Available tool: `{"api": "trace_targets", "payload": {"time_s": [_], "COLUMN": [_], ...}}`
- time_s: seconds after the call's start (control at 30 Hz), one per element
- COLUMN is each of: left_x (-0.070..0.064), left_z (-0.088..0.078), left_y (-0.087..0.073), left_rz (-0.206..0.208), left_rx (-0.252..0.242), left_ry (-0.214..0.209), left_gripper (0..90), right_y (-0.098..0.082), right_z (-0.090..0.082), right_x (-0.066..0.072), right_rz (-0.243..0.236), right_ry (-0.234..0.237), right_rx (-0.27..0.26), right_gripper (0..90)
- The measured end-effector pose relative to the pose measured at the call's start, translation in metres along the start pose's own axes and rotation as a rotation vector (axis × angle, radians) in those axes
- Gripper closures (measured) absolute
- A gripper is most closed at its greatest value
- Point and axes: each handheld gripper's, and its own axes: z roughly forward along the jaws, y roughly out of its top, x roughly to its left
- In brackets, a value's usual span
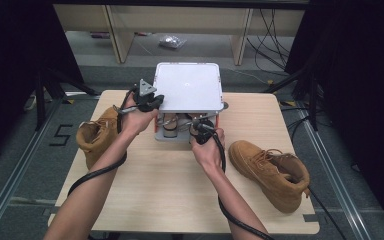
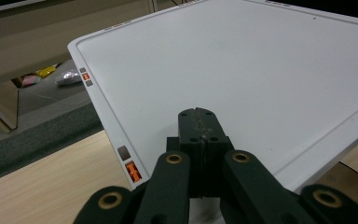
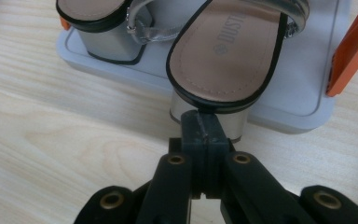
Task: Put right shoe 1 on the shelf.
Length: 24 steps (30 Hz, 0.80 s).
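A two-tier white shoe rack (image 1: 188,87) stands at the far middle of the wooden table (image 1: 170,185). The left gripper (image 2: 198,122) rests over the near left corner of the rack's top shelf (image 2: 223,65), jaws clenched together with nothing between them. The right gripper (image 3: 204,128), likewise clenched and empty, points at the heel of a silver block-heeled sandal (image 3: 228,56) on the rack's bottom tray (image 3: 284,109); whether its tips touch the heel cannot be told. The right gripper view reveals a second sandal (image 3: 105,28) beside the first, farther along the tray, and an orange rack post (image 3: 354,51). The high view adds a tan boot (image 1: 97,135) left of the rack and another tan boot (image 1: 272,172) near-right of it.
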Motion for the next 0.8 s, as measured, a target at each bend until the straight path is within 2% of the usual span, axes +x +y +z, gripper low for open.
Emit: {"api": "trace_targets", "payload": {"time_s": [0.13, 0.17, 0.47, 0.5, 0.53, 0.6, 0.73, 0.77, 0.8], "left_x": [0.0001, 0.0001, 0.0001, -0.0001, -0.0001, 0.0001, 0.0003, 0.0003, 0.0003], "left_z": [0.0000, 0.0000, 0.0001, 0.0001, 0.0001, 0.0001, 0.0000, 0.0000, 0.0000], "left_y": [0.0000, 0.0000, 0.0002, 0.0001, 0.0001, 0.0002, 0.0002, 0.0002, 0.0002], "left_rz": [0.000, 0.000, 0.001, 0.001, 0.001, 0.001, 0.001, 0.002, 0.001], "left_rx": [0.000, 0.000, 0.001, 0.000, 0.000, 0.001, 0.002, 0.002, 0.002], "left_ry": [0.000, -0.001, 0.000, 0.000, 0.000, -0.001, -0.002, -0.002, -0.002], "left_gripper": [89.7, 89.7, 89.7, 89.7, 89.7, 89.7, 89.8, 89.8, 89.7], "right_y": [0.0018, 0.0022, 0.0050, 0.0049, 0.0051, 0.0055, 0.0060, 0.0067, 0.0073], "right_z": [0.0024, 0.0024, 0.0056, 0.0058, 0.0070, 0.0077, 0.0082, 0.0080, 0.0086], "right_x": [-0.0028, -0.0023, -0.0058, -0.0056, -0.0077, -0.0082, -0.0103, -0.0093, -0.0097], "right_rz": [-0.038, -0.028, -0.040, -0.027, -0.043, -0.028, -0.048, -0.032, -0.037], "right_ry": [-0.019, -0.013, -0.033, -0.030, -0.041, -0.038, -0.049, -0.046, -0.050], "right_rx": [-0.024, -0.021, -0.036, -0.035, -0.050, -0.049, -0.059, -0.056, -0.059], "right_gripper": [90.0, 90.0, 90.0, 90.0, 90.0, 90.0, 90.0, 90.0, 90.0]}}
